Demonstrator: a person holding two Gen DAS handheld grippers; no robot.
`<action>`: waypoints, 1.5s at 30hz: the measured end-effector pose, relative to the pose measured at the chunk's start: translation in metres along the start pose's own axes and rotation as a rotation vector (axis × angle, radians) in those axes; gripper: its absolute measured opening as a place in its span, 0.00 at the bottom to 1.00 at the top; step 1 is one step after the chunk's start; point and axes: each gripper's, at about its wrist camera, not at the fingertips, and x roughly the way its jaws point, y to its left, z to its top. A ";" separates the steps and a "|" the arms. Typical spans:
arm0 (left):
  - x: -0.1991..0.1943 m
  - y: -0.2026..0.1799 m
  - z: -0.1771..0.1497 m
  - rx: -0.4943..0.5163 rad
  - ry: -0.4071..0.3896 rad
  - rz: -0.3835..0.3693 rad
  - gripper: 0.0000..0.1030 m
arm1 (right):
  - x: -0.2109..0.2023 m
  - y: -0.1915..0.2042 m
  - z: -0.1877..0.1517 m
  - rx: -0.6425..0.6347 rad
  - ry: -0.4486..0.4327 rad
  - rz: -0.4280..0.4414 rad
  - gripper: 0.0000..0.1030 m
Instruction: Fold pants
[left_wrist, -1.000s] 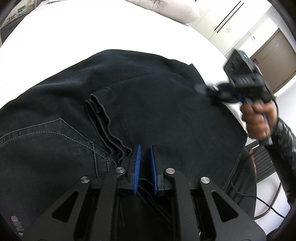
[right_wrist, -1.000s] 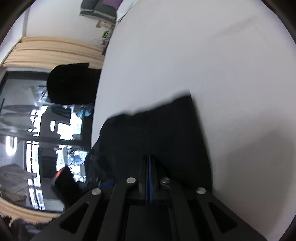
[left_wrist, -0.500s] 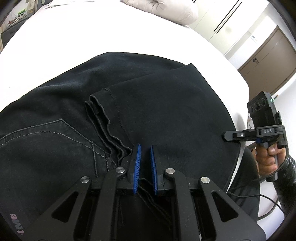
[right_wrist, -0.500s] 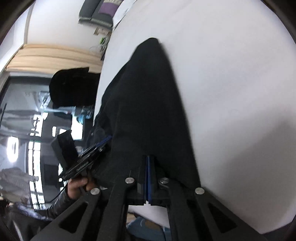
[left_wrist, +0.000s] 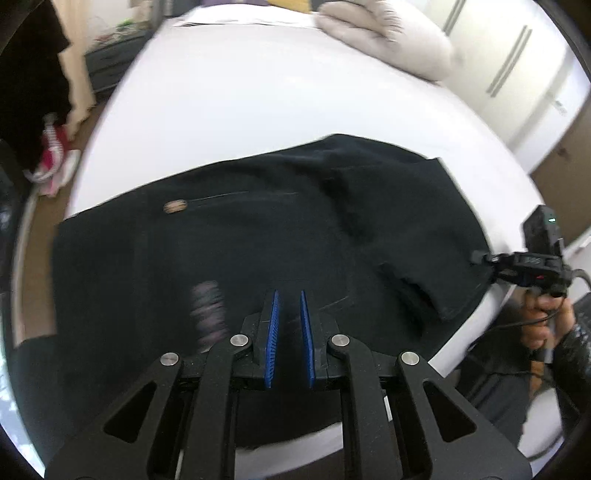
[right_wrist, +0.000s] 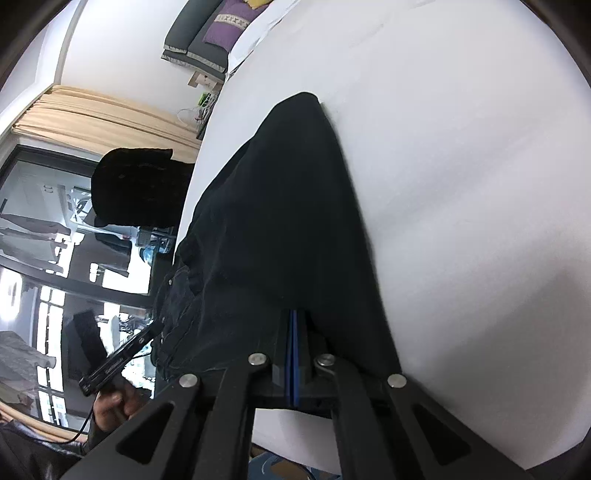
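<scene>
Black pants (left_wrist: 258, 240) lie spread across a white bed (left_wrist: 258, 92). Their folded-over leg hems (left_wrist: 417, 295) rest at the right. My left gripper (left_wrist: 288, 299) hovers over the near part of the pants. Its blue pads stand shut to a narrow slit, and I see nothing pinched in it. In the same view my right gripper (left_wrist: 476, 254) is shut, with its tip touching the pants' right edge. In the right wrist view the pants (right_wrist: 280, 203) stretch away from my right gripper (right_wrist: 293, 314). The pads there meet, and the cloth hides their tips.
A beige pillow (left_wrist: 388, 33) lies at the head of the bed, with wardrobe doors (left_wrist: 509, 62) behind it. Pink and white clothes (left_wrist: 51, 162) sit on the floor at the left. A person's hand (left_wrist: 543, 317) holds the right gripper past the bed's right edge. Curtains (right_wrist: 92, 110) hang beside a window.
The left gripper has lifted and drawn back leftward from the leg hems, so more pants and bed show. The right gripper first swung from above the pants to their right edge, then stayed.
</scene>
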 end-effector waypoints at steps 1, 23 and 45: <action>-0.007 0.005 -0.004 -0.011 -0.007 0.016 0.11 | 0.000 0.002 0.000 -0.004 -0.008 -0.010 0.00; -0.068 0.067 -0.064 -0.259 -0.068 -0.079 0.11 | -0.014 0.105 -0.003 -0.125 -0.150 0.124 0.56; -0.037 0.168 -0.161 -1.107 -0.189 -0.616 0.84 | 0.071 0.146 0.012 -0.144 -0.055 0.312 0.56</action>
